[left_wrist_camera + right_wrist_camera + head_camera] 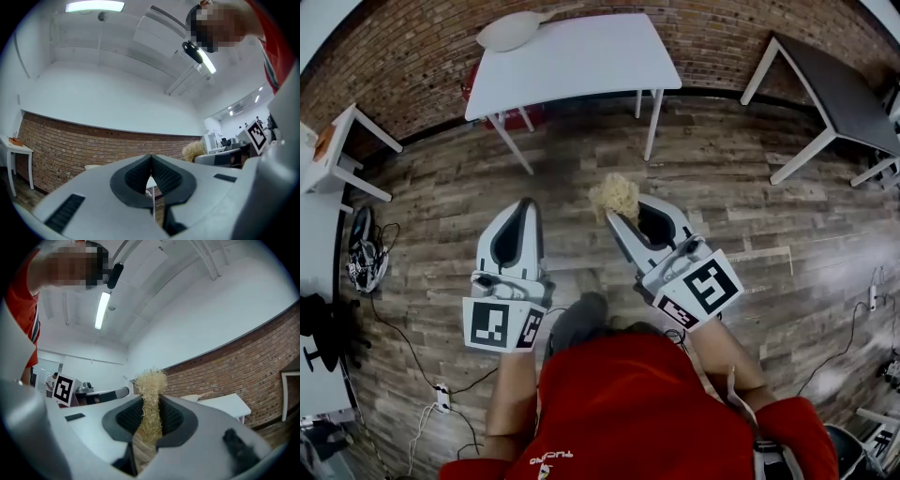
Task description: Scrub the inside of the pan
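A pale pan (511, 30) with a wooden handle lies on the white table (591, 58) far ahead of me, well out of reach of both grippers. My right gripper (617, 217) is held up over the wooden floor, shut on a tuft of straw-coloured scrubber (615, 195). In the right gripper view the scrubber (150, 389) sticks up from between the pads of that gripper (151, 404). My left gripper (526, 202) hovers beside it, its jaws closed with nothing between them (151, 158). The scrubber (193, 151) shows at the right of the left gripper view.
A dark table (848, 98) stands at the far right and a small white table (336, 150) at the left. Cables and gear (366, 258) lie on the floor at the left, with a power strip (442, 398) near my feet. A brick wall runs behind the tables.
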